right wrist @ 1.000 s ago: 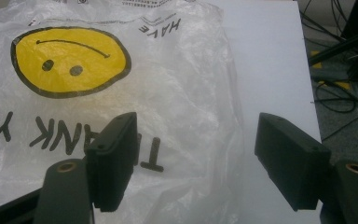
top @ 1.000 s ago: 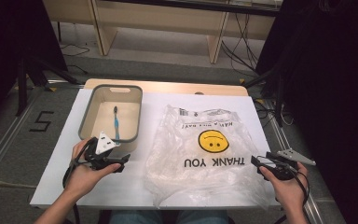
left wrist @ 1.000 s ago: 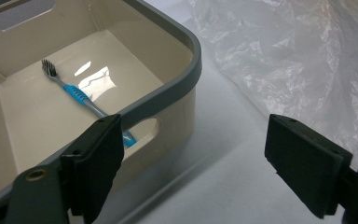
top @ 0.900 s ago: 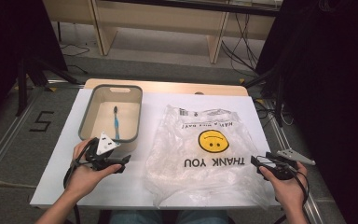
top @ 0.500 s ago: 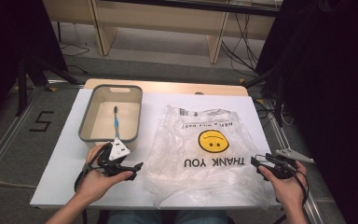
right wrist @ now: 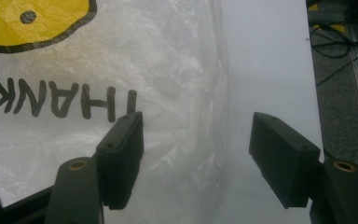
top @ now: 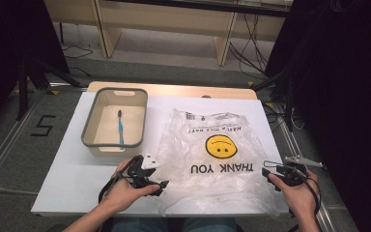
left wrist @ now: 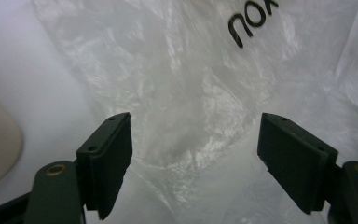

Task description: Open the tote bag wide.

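A clear plastic bag (top: 217, 159) printed with a yellow smiley and "THANK YOU" lies flat on the white table (top: 67, 164). My left gripper (top: 162, 186) is open at the bag's near left edge; the left gripper view has crinkled plastic (left wrist: 186, 107) between its spread jaws (left wrist: 193, 158). At the bag's near right edge my right gripper (top: 266, 173) hovers open, its jaws (right wrist: 196, 149) straddling the bag's side edge (right wrist: 214, 84). A blue toothbrush (top: 120, 128) lies in the grey-rimmed tub (top: 89, 130) at the back left.
The table's right edge (right wrist: 314, 93) runs close to my right gripper, with cables and dark floor beyond it. Wooden furniture legs stand behind the table. Bare white surface spreads to the left of the left hand.
My left gripper has moved right and nearer, from beside the tub to the bag's near left edge. The right gripper has hardly moved.
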